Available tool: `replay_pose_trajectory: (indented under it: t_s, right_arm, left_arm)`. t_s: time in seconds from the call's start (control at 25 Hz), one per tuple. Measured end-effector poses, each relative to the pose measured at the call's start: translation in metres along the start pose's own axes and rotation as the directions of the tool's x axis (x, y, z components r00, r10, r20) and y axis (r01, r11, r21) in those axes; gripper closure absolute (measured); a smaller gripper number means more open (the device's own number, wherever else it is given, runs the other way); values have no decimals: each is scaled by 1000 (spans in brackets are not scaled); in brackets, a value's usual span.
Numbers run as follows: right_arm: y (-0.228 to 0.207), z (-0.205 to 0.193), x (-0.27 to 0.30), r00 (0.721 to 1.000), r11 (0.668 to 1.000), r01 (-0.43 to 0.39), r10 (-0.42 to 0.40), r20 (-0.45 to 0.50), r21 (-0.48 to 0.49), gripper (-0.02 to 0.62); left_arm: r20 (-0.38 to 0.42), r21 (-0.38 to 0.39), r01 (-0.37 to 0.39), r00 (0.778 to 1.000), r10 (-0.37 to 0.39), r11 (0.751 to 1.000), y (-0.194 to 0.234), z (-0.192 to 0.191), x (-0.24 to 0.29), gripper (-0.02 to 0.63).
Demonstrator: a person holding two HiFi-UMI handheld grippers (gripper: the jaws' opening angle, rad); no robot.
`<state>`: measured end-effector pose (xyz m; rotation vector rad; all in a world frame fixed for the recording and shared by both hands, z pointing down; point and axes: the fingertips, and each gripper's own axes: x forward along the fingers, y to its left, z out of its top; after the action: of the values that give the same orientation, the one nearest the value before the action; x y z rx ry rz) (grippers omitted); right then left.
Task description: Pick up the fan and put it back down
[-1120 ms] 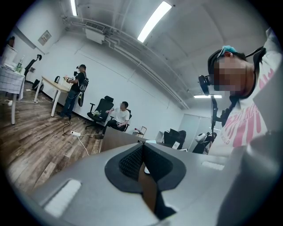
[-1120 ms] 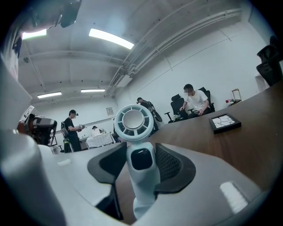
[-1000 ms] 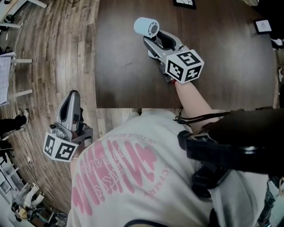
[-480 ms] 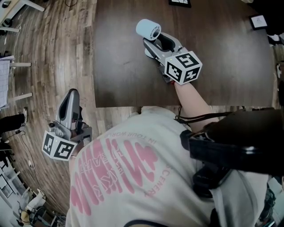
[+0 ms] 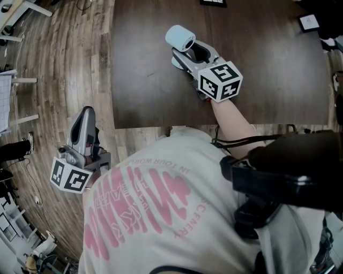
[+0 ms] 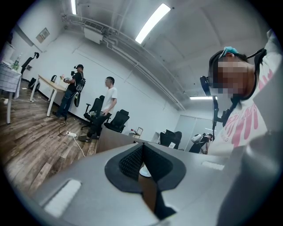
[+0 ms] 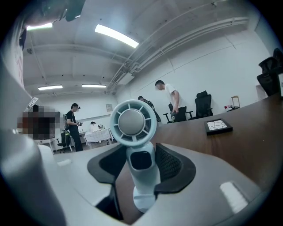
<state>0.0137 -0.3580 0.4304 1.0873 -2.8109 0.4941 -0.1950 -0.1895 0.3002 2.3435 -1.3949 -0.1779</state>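
Observation:
A small light-blue fan [image 5: 180, 38] with a round grilled head [image 7: 132, 122] and a slim stem stands upright near the left part of the dark table [image 5: 268, 80]. My right gripper [image 5: 188, 53] reaches across the table and is shut on the fan's stem [image 7: 142, 170], a black pad against each side. The fan's round foot [image 7: 143, 201] shows just below the jaws; whether it rests on the table I cannot tell. My left gripper [image 5: 86, 122] hangs left of the table over the wooden floor [image 5: 53, 69]. Its pads [image 6: 132, 161] are shut together on nothing.
A framed card [image 5: 309, 21] lies at the table's far right and another [image 5: 213, 2] at its far edge. The right gripper view shows a patterned tile [image 7: 218, 126] on the table. Several people, desks and office chairs stand far back in the room.
The head view has slid slightly. Both grippers and the fan keep their places, with the same grip on the stem.

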Motion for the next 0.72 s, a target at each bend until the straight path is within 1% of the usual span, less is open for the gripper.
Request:
replay_pose_trajectory:
  t_s: [0.72]
  right_arm:
    - [7, -5, -9, 999, 997, 12, -14, -29, -70, 385]
  left_arm:
    - [15, -5, 15, 1000, -15, 1000, -7, 0, -7, 586]
